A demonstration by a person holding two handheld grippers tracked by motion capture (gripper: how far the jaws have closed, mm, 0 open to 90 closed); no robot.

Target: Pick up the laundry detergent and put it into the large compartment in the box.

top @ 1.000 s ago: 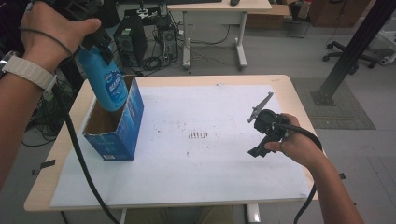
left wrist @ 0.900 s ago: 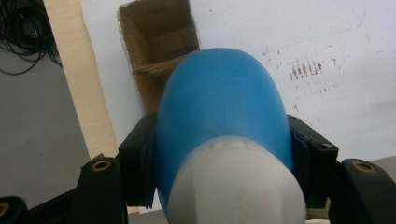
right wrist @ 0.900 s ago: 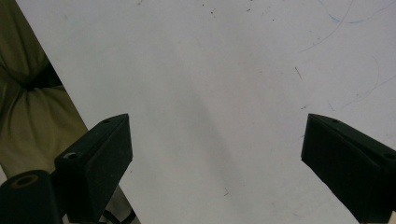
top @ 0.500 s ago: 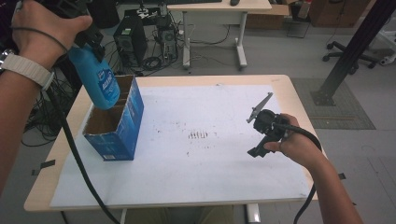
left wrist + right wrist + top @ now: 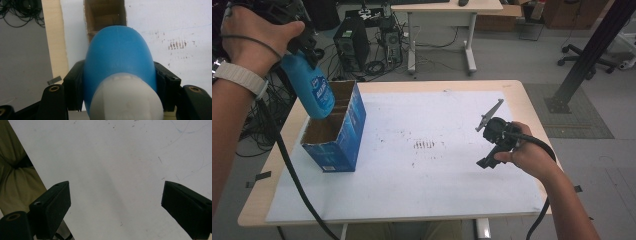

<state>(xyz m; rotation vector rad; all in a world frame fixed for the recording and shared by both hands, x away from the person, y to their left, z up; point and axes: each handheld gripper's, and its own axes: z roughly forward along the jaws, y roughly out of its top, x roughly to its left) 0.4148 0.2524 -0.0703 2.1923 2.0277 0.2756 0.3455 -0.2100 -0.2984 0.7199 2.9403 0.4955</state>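
Observation:
A blue plastic bottle (image 5: 309,90) with a white cap end hangs tilted over the open top of a blue cardboard box (image 5: 337,140) at the table's left. My left gripper (image 5: 294,55) is shut on the bottle's upper part, held high at the far left. In the left gripper view the bottle (image 5: 117,57) sits between the two black jaws of the left gripper (image 5: 120,80), and the box's brown inside (image 5: 105,15) lies beyond it. My right gripper (image 5: 492,150) rests low over the white sheet at the right. Its jaws (image 5: 116,202) stand wide apart with nothing between them.
A white sheet (image 5: 437,190) with dark smudges in the middle covers most of the wooden table (image 5: 524,100). Behind the table are a second desk, a computer tower and cables on the floor. A black metal post stands at the far right.
The left hand has carried the bottle slightly to the left, over the box's left side. The right hand and its gripper have stayed still.

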